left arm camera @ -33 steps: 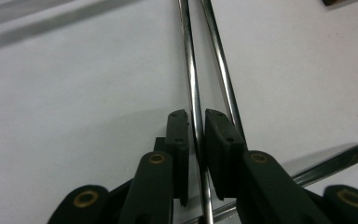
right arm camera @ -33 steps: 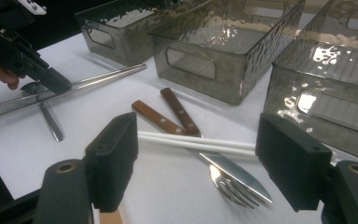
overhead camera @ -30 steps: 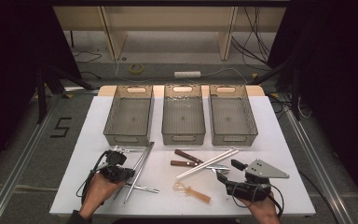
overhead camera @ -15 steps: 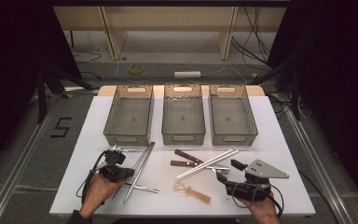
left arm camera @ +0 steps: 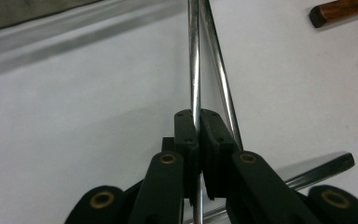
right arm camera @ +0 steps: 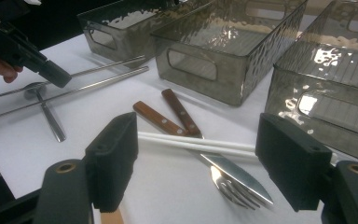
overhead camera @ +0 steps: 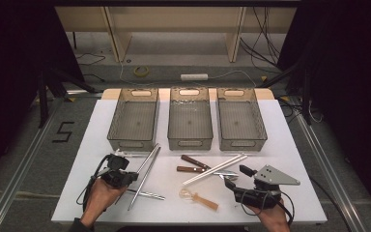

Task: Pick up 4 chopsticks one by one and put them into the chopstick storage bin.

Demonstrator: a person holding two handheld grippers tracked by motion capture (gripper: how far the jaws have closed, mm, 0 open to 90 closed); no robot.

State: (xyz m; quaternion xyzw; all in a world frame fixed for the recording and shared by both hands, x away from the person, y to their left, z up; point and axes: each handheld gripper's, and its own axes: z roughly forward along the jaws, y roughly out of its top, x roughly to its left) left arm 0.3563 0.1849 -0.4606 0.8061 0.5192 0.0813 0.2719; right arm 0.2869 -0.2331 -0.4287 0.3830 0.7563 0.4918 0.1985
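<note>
Steel chopstick (left arm camera: 195,56): left gripper (left arm camera: 197,122) is clamping it near the table's (overhead camera: 290,145) front-left corner; right gripper (right arm camera: 196,158) is resting released.

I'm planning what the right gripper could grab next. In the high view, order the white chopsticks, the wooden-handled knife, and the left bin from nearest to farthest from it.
From the right gripper:
1. White chopsticks, just ahead and to its left.
2. Wooden-handled knife, farther left, its blade under the chopsticks.
3. Left bin, far across the table, at the back left.
</note>
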